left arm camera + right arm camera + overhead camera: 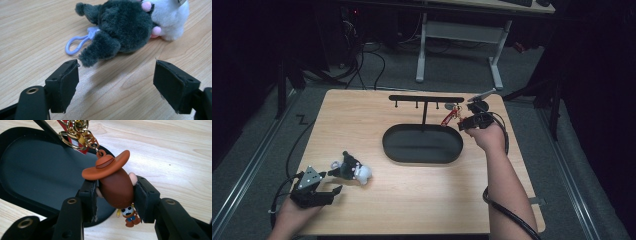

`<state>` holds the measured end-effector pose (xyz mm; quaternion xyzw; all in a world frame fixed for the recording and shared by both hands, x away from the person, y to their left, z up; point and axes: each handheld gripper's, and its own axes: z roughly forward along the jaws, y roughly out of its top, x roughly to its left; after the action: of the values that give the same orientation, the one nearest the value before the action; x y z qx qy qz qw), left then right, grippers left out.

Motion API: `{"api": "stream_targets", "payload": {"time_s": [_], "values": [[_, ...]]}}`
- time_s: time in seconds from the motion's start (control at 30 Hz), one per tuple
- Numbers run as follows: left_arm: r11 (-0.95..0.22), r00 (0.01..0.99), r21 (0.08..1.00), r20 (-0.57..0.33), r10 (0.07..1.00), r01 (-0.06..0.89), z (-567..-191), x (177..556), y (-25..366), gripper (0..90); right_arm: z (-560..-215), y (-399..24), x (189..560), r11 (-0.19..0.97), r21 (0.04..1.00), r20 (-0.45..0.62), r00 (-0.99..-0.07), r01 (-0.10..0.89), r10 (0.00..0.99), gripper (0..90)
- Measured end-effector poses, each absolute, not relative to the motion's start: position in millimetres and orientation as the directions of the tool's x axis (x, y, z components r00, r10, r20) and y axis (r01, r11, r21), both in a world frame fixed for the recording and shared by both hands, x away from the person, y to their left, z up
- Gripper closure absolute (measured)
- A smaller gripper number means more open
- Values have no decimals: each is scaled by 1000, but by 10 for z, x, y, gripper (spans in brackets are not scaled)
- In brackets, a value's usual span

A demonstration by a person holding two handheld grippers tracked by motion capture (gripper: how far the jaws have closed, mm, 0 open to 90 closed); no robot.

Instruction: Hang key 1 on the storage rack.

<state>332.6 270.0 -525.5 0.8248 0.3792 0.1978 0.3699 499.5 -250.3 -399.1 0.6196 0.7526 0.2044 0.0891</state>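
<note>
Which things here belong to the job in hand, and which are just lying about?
In the job: cowboy figure keychain, clamped in the right gripper; hook stand; black tray.
Lying about: plush keychain on the table, before the open left gripper.

brown figurine (117, 191), grey-white plush (130, 27), blk tray (30, 177)

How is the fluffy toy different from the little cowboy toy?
The fluffy toy is soft, grey and white fur; the cowboy toy is smooth, brown and hard-looking. The fluffy toy lies loose on the table with a lilac clip; the cowboy toy is pinched in the right gripper, on a gold chain. Both are keychain charms.
</note>
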Motion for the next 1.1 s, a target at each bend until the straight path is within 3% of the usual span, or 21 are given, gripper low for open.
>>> {"api": "stream_targets", "payload": {"time_s": [0.17, 0.63, 1.1], "values": [[-438, 634, 759, 44, 772, 482, -5252, 3328, 2711, 211, -4031, -2492, 5023, 135, 422, 129, -207, 897, 970, 429], [-433, 628, 763, 45, 777, 481, -5237, 3344, 2705, 213, -3989, -2594, 4749, 143, 440, 109, -211, 887, 971, 380], [-422, 620, 764, 37, 784, 488, -5243, 3357, 2685, 212, -4202, -2610, 3970, 181, 592, 117, -306, 785, 945, 337]]}}
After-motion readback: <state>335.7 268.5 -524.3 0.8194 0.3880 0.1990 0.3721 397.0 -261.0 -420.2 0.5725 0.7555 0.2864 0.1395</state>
